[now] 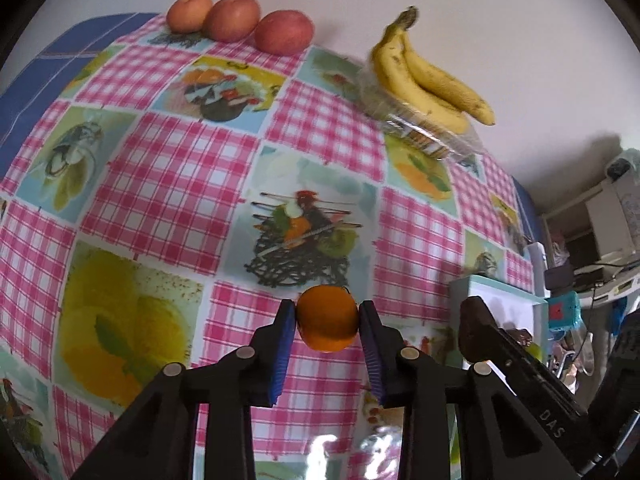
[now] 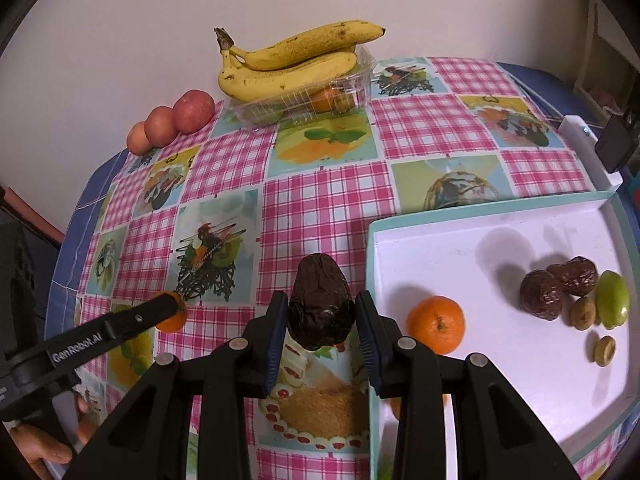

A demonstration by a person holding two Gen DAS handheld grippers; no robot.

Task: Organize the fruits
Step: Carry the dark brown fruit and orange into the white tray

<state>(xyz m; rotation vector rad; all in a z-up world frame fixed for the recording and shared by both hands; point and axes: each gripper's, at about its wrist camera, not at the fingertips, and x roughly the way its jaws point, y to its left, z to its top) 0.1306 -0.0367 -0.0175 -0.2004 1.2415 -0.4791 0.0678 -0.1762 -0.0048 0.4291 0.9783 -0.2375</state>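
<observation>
My left gripper (image 1: 327, 314) is shut on a small orange tangerine (image 1: 327, 322) and holds it above the checked tablecloth; it also shows in the right wrist view (image 2: 173, 312). My right gripper (image 2: 321, 312) is shut on a dark brown wrinkled avocado (image 2: 320, 304), held just left of the white tray (image 2: 440, 248); the avocado also shows in the left wrist view (image 1: 474, 330). In the tray lie another tangerine (image 2: 436, 324), two dark wrinkled fruits (image 2: 542, 294), a green fruit (image 2: 612, 298) and small brownish pieces (image 2: 583, 312).
Three red apples (image 1: 236, 20) sit in a row at the table's far edge by the wall. Bananas (image 2: 296, 64) rest on a clear plastic box (image 2: 348, 92) that holds an orange fruit. A white device (image 2: 592, 148) stands at the table's right edge.
</observation>
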